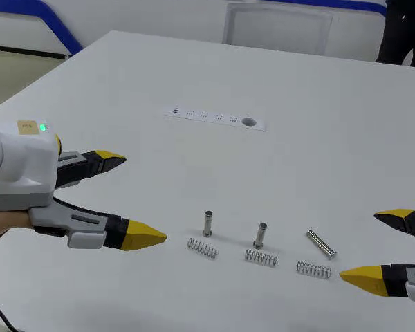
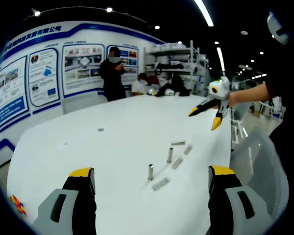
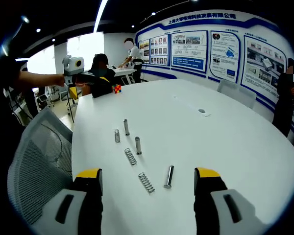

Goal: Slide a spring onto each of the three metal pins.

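Note:
Three metal pins stand in a row on the white table [image 1: 124, 83]: two upright [image 1: 208, 223] [image 1: 261, 235], and one lying flat [image 1: 321, 244]. A loose spring lies in front of each [image 1: 202, 247] [image 1: 261, 258] [image 1: 313, 270]. My left gripper [image 1: 135, 199] hovers open to the left of the row, holding nothing. My right gripper [image 1: 363, 246] is open at the right, close to the lying pin. In the right gripper view the lying pin [image 3: 169, 176] and nearest spring [image 3: 146, 182] sit between its yellow fingertips [image 3: 90, 172]. The left gripper view shows the nearest upright pin [image 2: 150, 172] and spring [image 2: 160, 183].
A socket strip [image 1: 214, 117] is set into the tabletop behind the pins. A grey chair [image 1: 277, 28] stands at the far edge, and a mesh chair [image 3: 39, 161] at the near edge. A colourful cube [image 3: 117, 88] lies on the table's left end. People stand around.

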A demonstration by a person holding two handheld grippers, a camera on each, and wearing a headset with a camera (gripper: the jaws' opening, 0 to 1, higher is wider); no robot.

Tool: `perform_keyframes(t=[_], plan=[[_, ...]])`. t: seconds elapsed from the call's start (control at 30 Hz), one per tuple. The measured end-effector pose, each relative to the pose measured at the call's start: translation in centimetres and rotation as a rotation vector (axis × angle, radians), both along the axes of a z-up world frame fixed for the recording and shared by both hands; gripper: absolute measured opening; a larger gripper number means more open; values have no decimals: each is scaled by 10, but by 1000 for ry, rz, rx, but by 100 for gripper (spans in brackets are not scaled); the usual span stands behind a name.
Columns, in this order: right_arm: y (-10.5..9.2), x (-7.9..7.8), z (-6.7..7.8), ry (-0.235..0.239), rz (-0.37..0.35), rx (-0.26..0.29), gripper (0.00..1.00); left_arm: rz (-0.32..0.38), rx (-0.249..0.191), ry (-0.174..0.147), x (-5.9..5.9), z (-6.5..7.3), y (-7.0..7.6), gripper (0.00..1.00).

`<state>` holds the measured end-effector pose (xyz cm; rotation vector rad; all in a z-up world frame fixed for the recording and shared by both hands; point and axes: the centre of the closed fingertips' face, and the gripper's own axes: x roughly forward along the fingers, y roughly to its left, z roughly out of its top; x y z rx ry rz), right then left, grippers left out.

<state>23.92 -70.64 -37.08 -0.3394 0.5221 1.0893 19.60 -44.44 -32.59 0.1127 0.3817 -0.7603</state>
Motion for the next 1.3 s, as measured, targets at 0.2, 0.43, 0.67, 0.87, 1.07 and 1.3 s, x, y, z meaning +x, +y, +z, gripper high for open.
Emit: perform_keyframes(t=[0.2,0.43,0.67,0.87,1.07,1.3], plan=[[1,11,-6,19,-18,-3,74,2,17,3,6,-4,2,99],[6,24,-9,20,-30,4,70,11,13,15,11,-10,5,98],[10,30,-17,40,-42,7,68,-3,24,36,9,-20,1,98],[14,33,-27,62,-50,-8,64,-9,30,49,7,-27,-1,98],[16,43,-30,73,-92,16,57,5,-46,23,10,-13,-7,97],[19,52,-38,89,-106,6,55,6,-42,-6,16,-6,-8,94]])
